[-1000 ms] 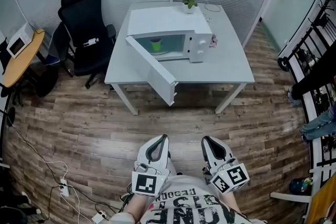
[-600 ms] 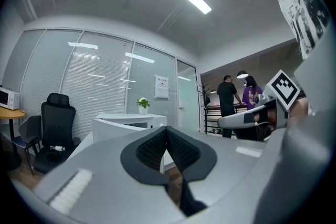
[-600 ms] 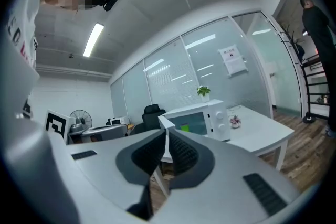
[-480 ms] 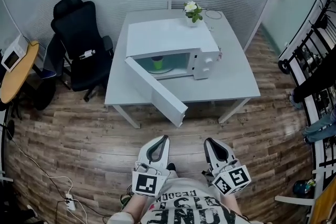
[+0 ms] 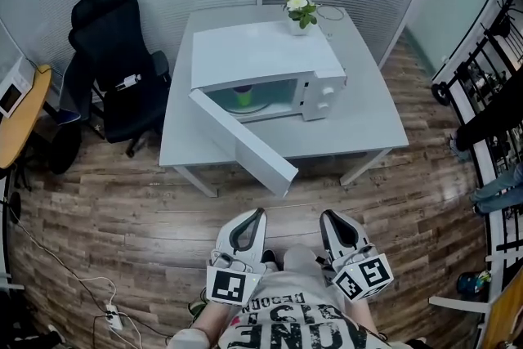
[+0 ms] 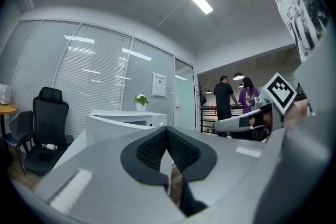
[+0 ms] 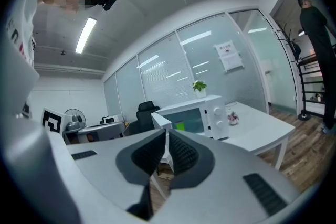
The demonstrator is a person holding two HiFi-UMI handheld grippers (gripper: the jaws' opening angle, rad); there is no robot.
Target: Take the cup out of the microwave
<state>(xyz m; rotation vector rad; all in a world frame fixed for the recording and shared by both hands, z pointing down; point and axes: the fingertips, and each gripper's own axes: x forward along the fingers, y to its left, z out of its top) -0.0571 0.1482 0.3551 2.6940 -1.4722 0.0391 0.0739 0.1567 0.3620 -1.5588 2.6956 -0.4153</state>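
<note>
Microwave (image 5: 265, 69): on bench (image 5: 364, 127), door (image 5: 245, 145) swung open, leaving the cavity reachable. Cup (image 5: 243, 96): green, upright inside microwave, not yet removed. Left gripper (image 5: 253, 215), right gripper (image 5: 328, 217): well short of microwave, fingers clenched, empty; probably carried closed during the approach.

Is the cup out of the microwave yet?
Not yet. Done: the door of the microwave hangs open. In hand: nothing; the left gripper and right gripper are both shut and empty, over the floor, short of the table. Left: reach in, grab the green cup inside, lift it out.
</note>
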